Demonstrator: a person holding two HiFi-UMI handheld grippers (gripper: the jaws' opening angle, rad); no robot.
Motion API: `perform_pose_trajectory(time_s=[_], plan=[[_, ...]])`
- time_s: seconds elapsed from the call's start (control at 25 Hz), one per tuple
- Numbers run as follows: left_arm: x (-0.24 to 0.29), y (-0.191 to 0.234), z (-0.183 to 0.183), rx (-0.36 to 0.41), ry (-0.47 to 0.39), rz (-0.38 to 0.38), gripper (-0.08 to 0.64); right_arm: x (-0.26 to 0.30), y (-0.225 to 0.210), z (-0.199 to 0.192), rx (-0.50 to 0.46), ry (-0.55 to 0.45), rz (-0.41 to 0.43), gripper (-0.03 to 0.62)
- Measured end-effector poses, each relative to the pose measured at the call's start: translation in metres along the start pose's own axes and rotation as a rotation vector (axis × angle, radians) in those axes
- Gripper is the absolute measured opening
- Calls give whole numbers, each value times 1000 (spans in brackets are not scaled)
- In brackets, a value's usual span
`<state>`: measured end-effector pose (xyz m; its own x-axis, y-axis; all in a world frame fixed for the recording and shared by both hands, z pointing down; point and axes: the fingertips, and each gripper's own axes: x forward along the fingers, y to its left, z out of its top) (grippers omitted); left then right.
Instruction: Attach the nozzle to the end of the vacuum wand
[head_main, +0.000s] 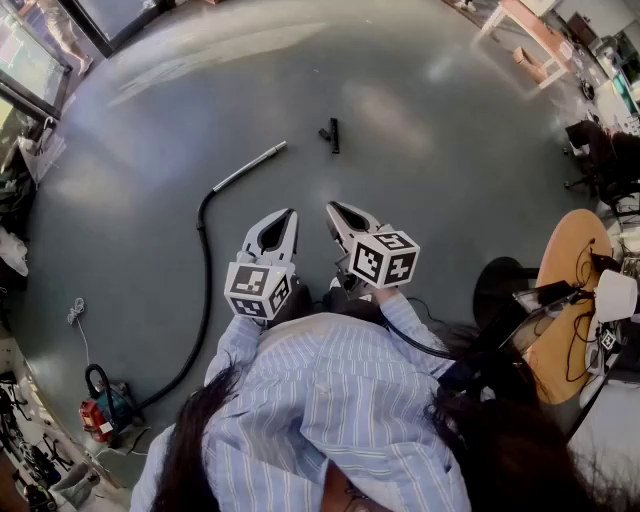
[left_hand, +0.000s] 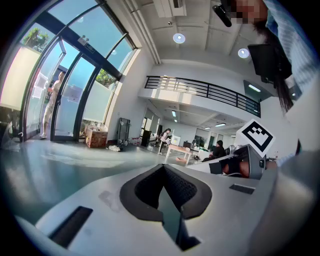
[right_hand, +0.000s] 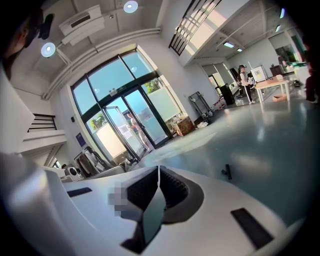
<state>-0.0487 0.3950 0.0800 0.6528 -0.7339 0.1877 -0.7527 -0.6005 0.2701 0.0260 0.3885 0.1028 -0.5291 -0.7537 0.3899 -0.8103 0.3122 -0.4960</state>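
Head view: glossy grey floor (head_main: 430, 170) bears wand (head_main: 250, 166) and nozzle (head_main: 333, 134), apart.

I find no readable word, brand or number; the only printed marks are black-and-white square patterns on the left marker cube (head_main: 257, 288) behind my left gripper (head_main: 289, 214) and the right marker cube (head_main: 385, 258) behind my right gripper (head_main: 331, 208).

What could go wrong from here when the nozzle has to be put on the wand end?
The nozzle is small and lies loose on the smooth floor; it may slide away from closing jaws. The wand trails a long hose, whose pull could turn or drag it during fitting.
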Motion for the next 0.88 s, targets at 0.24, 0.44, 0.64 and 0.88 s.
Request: perform_pose_trajectory(time_s=[0.24, 0.44, 0.64, 0.88], plan=[[-6, 3, -4, -34, 7, -12, 6, 0, 4, -5, -4, 5, -2, 17], [-5, 10, -6, -70, 9, -14, 6, 7, 4, -6, -2, 9, -4, 17], [-6, 20, -8, -88, 14, -3, 6, 15, 6, -7, -4, 17, -2, 17], [-5, 29, -5, -101, 12, -4, 6, 21, 10, -2, -10, 3, 2, 17]])
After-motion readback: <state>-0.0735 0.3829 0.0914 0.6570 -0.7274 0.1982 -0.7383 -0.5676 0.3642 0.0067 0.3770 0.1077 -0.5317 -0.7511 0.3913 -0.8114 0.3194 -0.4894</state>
